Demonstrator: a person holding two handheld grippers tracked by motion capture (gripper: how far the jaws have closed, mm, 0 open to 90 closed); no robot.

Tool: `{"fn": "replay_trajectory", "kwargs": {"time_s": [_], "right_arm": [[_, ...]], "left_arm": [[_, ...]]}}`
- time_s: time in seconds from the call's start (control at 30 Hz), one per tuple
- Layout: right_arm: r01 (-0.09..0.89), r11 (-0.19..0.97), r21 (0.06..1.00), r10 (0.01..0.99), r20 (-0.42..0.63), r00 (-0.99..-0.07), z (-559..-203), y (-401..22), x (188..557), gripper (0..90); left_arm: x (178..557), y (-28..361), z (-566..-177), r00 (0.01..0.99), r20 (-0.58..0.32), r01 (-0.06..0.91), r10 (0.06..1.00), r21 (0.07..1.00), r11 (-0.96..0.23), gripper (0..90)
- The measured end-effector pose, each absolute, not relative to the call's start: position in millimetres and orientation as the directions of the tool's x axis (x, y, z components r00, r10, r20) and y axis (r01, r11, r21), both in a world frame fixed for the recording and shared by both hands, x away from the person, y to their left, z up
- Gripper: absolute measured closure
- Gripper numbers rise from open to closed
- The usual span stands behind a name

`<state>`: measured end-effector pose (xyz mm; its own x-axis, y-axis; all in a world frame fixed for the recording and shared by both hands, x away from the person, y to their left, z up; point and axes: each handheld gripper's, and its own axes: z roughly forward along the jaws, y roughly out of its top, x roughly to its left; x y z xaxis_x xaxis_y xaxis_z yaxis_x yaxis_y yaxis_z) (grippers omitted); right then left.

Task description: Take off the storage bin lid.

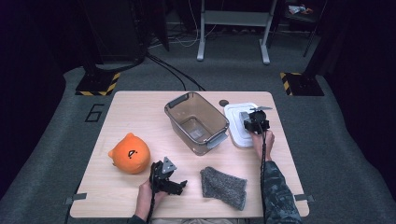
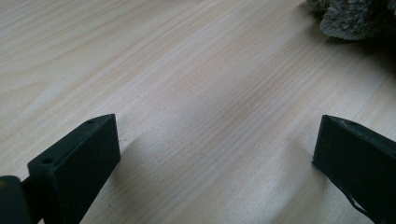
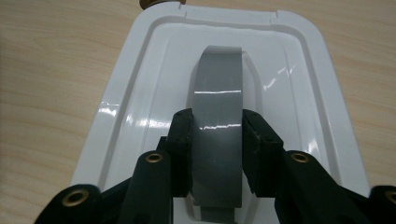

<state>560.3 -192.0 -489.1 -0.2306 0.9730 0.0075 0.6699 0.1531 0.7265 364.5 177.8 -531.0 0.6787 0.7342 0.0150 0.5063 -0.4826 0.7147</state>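
Lid (image 3: 140, 116) flat, handle (image 3: 217, 116) lengthwise, gripped by right claw (image 3: 217, 135).

Light wood surface (image 1: 135, 105) on grey carpet floor (image 1: 46, 140). White "6" (image 1: 95, 112) marked on floor left of surface. Two black stand bases with yellow-black hazard stripes (image 1: 98, 84) (image 1: 301, 83). Grey metal frame legs (image 1: 233, 28) at far end; cables (image 1: 173, 70) trail across floor. Dark surroundings beyond.
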Motion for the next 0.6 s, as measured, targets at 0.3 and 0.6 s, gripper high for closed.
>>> {"fn": "replay_trajectory", "kwargs": {"time_s": [0.3, 0.6], "right_arm": [[0.686, 0.133, 0.716, 0.968, 0.055, -0.245, -480.4, -199.1, 549.5, 30.0], [0.635, 0.212, 0.743, 0.943, 0.014, -0.332, -463.4, -217.0, 512.0, 13.4]], "left_arm": [[364.8, 178.1, -531.1, 0.679, 0.010, 0.508, 0.734, 0.716, -0.479, 0.2], [365.3, 178.3, -530.9, 0.682, 0.010, 0.507, 0.731, 0.714, -0.483, 0.1]]}}
